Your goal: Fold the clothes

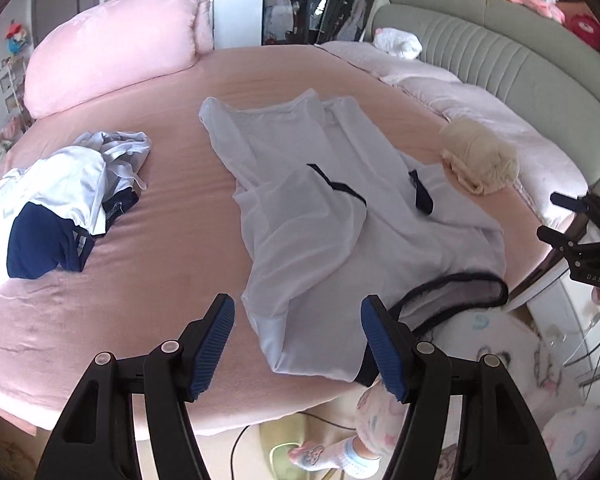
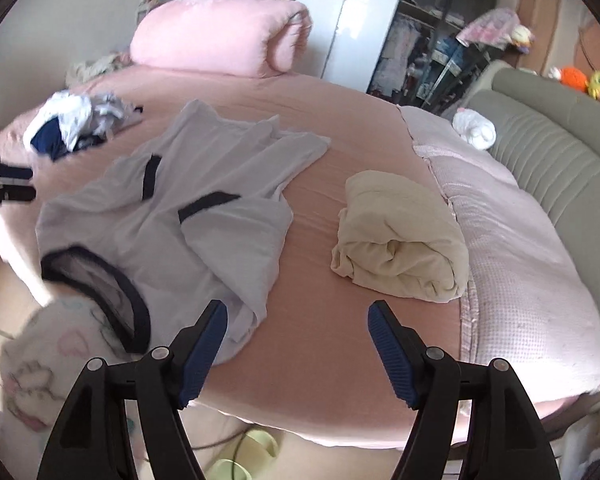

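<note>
Partly sorted bed: heap loose, shirt half folded, cream bundle folded.

Left on the bed [image 1: 148,288], a crumpled white-and-navy heap [image 1: 56,204], unfolded. Mid-bed, a white shirt [image 1: 312,208] lying long, both sleeves turned inward, navy collar [image 1: 456,296] at the near edge, body not yet doubled over. Right, a cream bundle [image 2: 400,236] folded by the pink blanket [image 2: 520,248]. Left hand-held gripper [image 1: 298,344] spread above the shirt's near end, pinching nothing; right hand-held gripper [image 2: 298,344] likewise spread, empty, between shirt and bundle.
</note>
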Motion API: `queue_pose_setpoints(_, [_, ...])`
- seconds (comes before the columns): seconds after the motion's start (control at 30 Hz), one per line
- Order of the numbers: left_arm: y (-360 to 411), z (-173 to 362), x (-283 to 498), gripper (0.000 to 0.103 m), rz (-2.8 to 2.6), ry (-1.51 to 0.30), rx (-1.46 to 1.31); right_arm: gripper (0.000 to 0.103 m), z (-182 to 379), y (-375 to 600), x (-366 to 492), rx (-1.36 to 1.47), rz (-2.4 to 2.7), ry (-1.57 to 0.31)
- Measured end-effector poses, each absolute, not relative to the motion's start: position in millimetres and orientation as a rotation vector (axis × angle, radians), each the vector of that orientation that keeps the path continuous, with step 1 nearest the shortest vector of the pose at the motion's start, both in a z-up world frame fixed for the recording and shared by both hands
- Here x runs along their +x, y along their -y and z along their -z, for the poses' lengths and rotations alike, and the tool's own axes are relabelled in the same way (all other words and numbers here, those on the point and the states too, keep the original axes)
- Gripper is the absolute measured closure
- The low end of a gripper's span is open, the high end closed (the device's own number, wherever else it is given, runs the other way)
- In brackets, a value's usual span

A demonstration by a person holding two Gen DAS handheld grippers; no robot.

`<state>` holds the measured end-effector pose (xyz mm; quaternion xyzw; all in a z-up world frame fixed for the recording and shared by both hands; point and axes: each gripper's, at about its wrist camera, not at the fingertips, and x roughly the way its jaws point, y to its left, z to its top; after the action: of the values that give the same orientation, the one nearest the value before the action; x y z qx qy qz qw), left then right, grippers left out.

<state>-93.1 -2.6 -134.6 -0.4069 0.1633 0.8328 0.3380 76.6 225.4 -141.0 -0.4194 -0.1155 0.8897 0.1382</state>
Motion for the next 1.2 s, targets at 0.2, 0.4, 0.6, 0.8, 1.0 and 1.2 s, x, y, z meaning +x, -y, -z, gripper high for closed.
queue_pose_setpoints(0.2, [-5, 147, -74, 0.039, -2.189, -0.770, -0.940, 0.030, 188, -189, 92, -1.298, -2.458, 1.041])
queue_pose_setpoints(0.4, [-10, 161, -73, 0.039, -2.172, -0.947, -0.936, 0.030, 193, -194, 89, -1.290, -2.418, 1.122])
queue_pose_setpoints(0.6, [-19, 165, -65, 0.039, -2.200, -1.054, -0.858, 0.030, 193, -183, 83, -1.272, -2.444, 1.154])
queue_pose_setpoints(0.8, [-28, 180, -48, 0.039, -2.129, -1.346, -0.670, 0.030, 203, -170, 79, -1.266, -2.414, 1.286])
queue_pose_setpoints(1.0, [-27, 193, -36, 0.039, -2.042, -1.492, -0.576, 0.030, 216, -166, 75, -1.282, -2.406, 1.349])
queue_pose_setpoints(1.2, [-25, 200, -57, 0.039, -2.038, -1.419, -0.756, 0.030, 228, -162, 69, -1.299, -2.411, 1.387])
